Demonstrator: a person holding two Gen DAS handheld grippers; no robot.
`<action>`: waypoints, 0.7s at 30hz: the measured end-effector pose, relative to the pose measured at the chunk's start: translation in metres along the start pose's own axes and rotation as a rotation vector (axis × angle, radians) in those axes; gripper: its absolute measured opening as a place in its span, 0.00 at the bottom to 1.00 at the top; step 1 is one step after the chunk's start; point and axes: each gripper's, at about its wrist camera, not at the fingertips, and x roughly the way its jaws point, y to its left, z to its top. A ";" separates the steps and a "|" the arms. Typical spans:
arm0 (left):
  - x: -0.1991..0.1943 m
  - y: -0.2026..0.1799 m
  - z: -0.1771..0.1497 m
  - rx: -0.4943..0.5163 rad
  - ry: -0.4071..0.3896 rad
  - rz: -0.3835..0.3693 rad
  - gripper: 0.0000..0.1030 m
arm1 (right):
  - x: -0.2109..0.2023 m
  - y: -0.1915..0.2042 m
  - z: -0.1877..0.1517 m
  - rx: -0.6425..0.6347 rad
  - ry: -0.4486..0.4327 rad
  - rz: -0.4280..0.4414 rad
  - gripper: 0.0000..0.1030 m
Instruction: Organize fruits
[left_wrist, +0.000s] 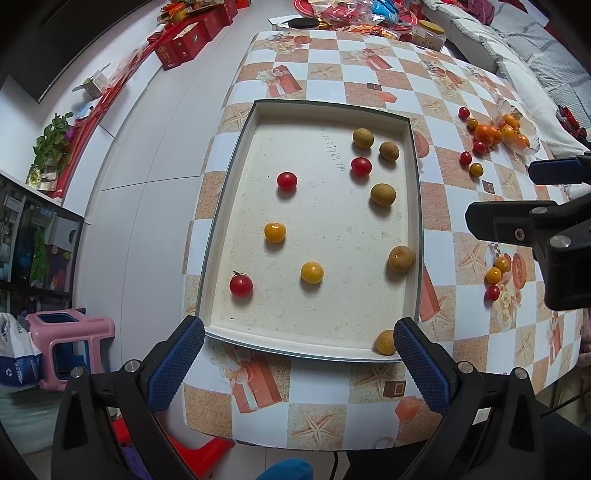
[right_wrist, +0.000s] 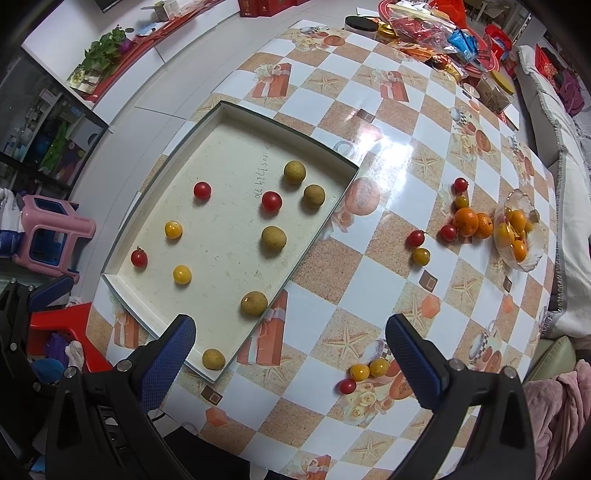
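A shallow white tray (left_wrist: 236, 155) (right_wrist: 325, 151) lies on the checkered table. It holds red cherry tomatoes (left_wrist: 287, 180) (right_wrist: 202, 190), yellow tomatoes (left_wrist: 312, 272) (right_wrist: 182, 274) and several brown longans (left_wrist: 401, 259) (right_wrist: 254, 303). My left gripper (left_wrist: 299, 362) is open and empty at the tray's near edge. My right gripper (right_wrist: 291, 354) is open and empty above the table, right of the tray's near corner. Loose tomatoes (right_wrist: 364, 371) (left_wrist: 494, 276) lie near its right finger. More tomatoes (right_wrist: 417, 238) and two oranges (right_wrist: 466, 221) (left_wrist: 484, 134) lie farther right.
A glass bowl (right_wrist: 532, 258) (left_wrist: 533, 142) of small orange fruits stands at the right. Snack packets and jars (right_wrist: 436, 26) (left_wrist: 354, 14) crowd the far end. A pink stool (left_wrist: 66, 332) (right_wrist: 48, 236) stands on the floor at left. A sofa (right_wrist: 569, 155) runs along the right edge.
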 end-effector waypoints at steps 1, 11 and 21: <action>0.000 0.000 0.000 0.000 -0.001 0.000 1.00 | 0.000 0.000 0.000 -0.001 0.000 0.000 1.00; 0.003 -0.001 -0.002 0.012 0.003 -0.002 1.00 | 0.002 0.004 -0.004 0.002 0.007 -0.010 1.00; 0.005 0.003 -0.004 0.004 0.006 -0.008 1.00 | 0.003 0.008 -0.006 -0.001 0.011 -0.013 1.00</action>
